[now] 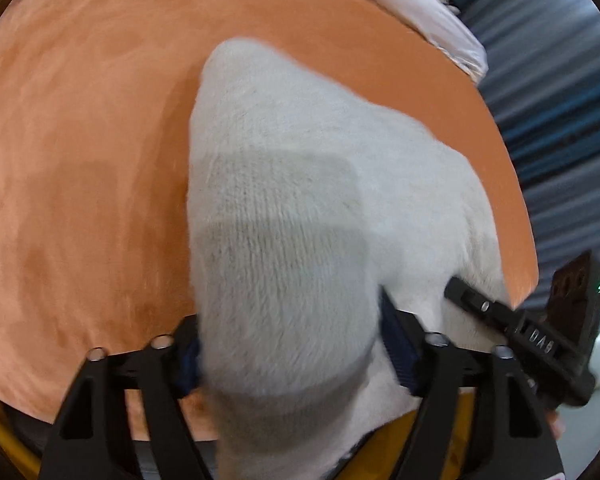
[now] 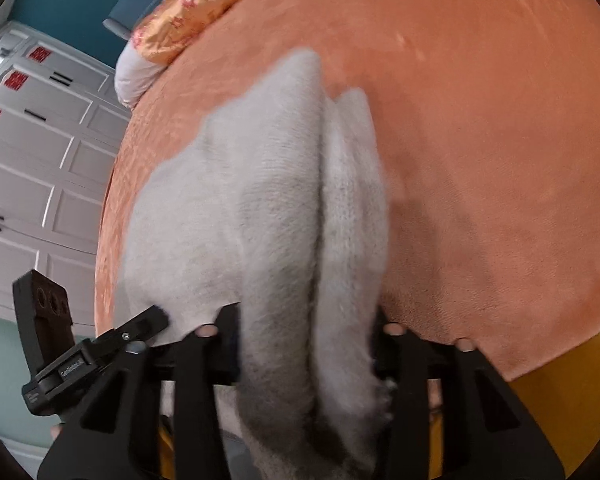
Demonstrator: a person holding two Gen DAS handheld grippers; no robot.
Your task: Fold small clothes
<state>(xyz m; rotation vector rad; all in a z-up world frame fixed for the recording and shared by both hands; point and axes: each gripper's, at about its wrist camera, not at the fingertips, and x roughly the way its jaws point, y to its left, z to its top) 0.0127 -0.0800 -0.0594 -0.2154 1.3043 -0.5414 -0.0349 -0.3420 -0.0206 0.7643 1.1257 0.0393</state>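
Note:
A small white knitted garment lies on an orange velvety surface near its right edge. My left gripper is shut on the garment's near edge, which bunches up between the fingers. In the right wrist view the same garment hangs in two folds, and my right gripper is shut on its near edge. The right gripper shows in the left wrist view at the garment's right side. The left gripper shows at the lower left of the right wrist view.
A white pillow and an orange patterned cloth lie at the far edge of the orange surface. White panelled cupboard doors stand beyond it. A yellow edge shows under the orange surface.

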